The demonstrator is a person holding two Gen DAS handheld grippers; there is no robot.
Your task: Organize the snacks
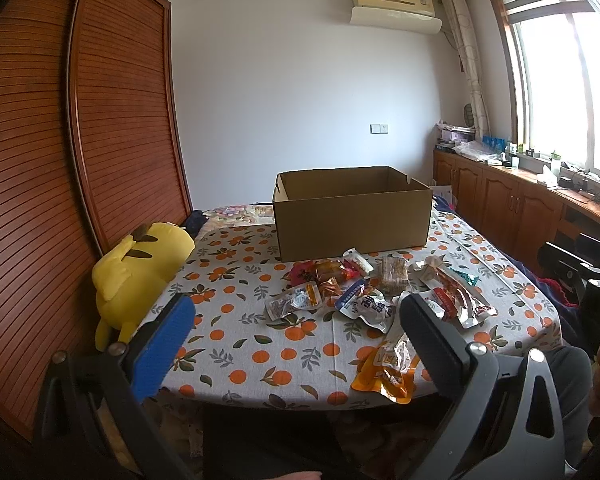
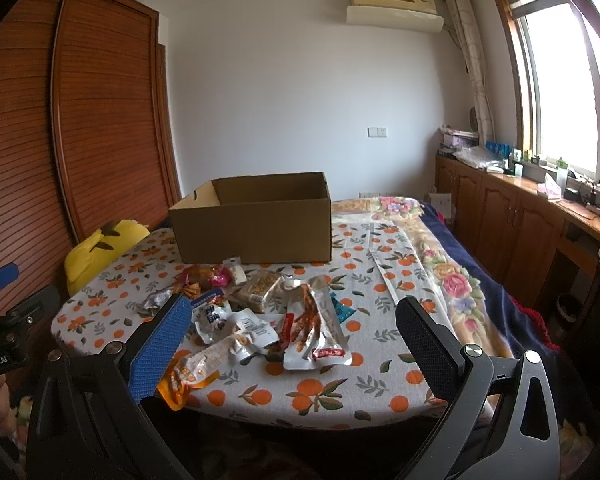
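A pile of snack packets (image 1: 380, 292) lies on the orange-patterned tablecloth (image 1: 240, 280), in front of an open cardboard box (image 1: 352, 216). An orange packet (image 1: 388, 368) lies nearest the front edge. My left gripper (image 1: 296, 316) is open and empty, held above the table's near edge, short of the pile. In the right wrist view the pile (image 2: 260, 312) and the box (image 2: 256, 220) sit left of centre. My right gripper (image 2: 292, 320) is open and empty, hovering just before the packets.
A yellow plush toy (image 1: 136, 276) lies at the table's left edge beside a wooden wardrobe (image 1: 80, 140). A floral blanket (image 2: 452, 276) covers the right side. Wooden cabinets (image 2: 512, 216) run under the window at right.
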